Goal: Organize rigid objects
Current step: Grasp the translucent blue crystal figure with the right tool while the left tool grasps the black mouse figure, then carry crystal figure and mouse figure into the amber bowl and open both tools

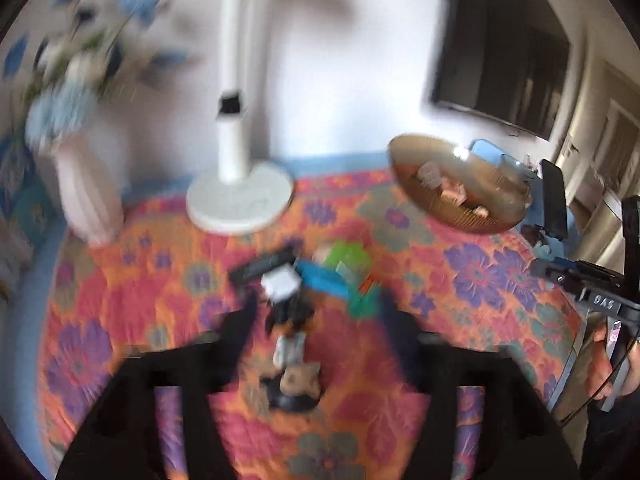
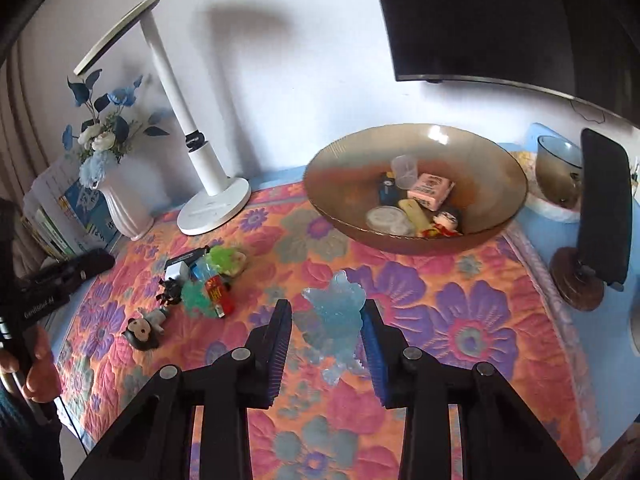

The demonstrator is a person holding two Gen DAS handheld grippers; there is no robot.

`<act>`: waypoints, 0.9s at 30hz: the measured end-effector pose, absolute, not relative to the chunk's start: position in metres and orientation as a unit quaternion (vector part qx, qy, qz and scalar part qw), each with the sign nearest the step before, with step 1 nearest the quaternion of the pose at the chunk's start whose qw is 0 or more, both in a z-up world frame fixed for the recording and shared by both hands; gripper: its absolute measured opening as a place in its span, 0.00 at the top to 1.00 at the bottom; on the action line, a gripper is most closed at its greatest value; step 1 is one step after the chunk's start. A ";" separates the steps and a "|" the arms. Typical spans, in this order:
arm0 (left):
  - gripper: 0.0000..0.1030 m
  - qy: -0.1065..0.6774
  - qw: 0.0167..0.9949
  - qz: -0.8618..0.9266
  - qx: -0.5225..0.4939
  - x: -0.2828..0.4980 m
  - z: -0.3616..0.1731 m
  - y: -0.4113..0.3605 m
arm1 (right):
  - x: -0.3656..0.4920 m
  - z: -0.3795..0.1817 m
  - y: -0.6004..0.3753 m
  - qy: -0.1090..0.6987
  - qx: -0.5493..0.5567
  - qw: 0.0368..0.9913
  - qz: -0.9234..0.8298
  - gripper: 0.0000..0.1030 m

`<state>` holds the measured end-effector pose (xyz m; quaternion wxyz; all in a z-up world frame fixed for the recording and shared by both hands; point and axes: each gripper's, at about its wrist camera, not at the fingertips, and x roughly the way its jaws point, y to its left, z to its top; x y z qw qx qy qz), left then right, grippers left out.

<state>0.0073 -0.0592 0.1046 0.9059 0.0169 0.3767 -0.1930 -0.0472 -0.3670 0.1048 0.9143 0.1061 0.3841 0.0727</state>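
A translucent blue figure [image 2: 334, 328] stands between the pads of my right gripper [image 2: 326, 334]; the right pad touches it, the left pad stands a little off. The brown glass bowl [image 2: 344, 168] behind it holds several small items. A pile of small toys [image 2: 200, 280] lies to the left on the flowered cloth, with a dark-haired doll [image 2: 144, 330] nearer. In the blurred left wrist view my left gripper [image 1: 316, 312] is open above that pile [image 1: 316, 276], with the doll [image 1: 296, 380] between its fingers' bases. The bowl [image 1: 456, 188] shows at right.
A white desk lamp [image 2: 212, 200] and a white vase of blue flowers [image 2: 120, 204] stand at the back left. A black phone on a wooden stand [image 2: 600, 212] and a small bowl [image 2: 556, 168] stand at the right. A dark screen hangs on the wall.
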 end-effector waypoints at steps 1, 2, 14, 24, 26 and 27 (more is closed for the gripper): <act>0.16 0.378 0.907 -0.184 0.016 0.004 0.096 -0.055 | -0.049 0.102 -0.370 0.386 0.108 0.913 0.075 0.67; 0.16 0.385 0.906 -0.176 0.020 0.000 0.086 -0.051 | -0.050 0.097 -0.371 0.389 0.111 0.911 0.076 0.67; 0.64 0.441 0.883 -0.146 0.066 0.002 0.038 -0.071 | -0.043 0.062 -0.363 0.423 0.114 0.895 0.086 0.67; 0.64 0.362 0.910 -0.202 0.035 0.007 0.105 -0.100 | -0.040 0.120 -0.397 0.365 0.113 0.922 0.062 0.67; 0.64 0.353 0.911 -0.213 0.030 0.013 0.117 -0.110 | -0.039 0.130 -0.403 0.355 0.111 0.927 0.058 0.67; 0.64 0.348 0.911 -0.220 0.029 0.017 0.125 -0.120 | -0.038 0.136 -0.407 0.348 0.109 0.930 0.055 0.67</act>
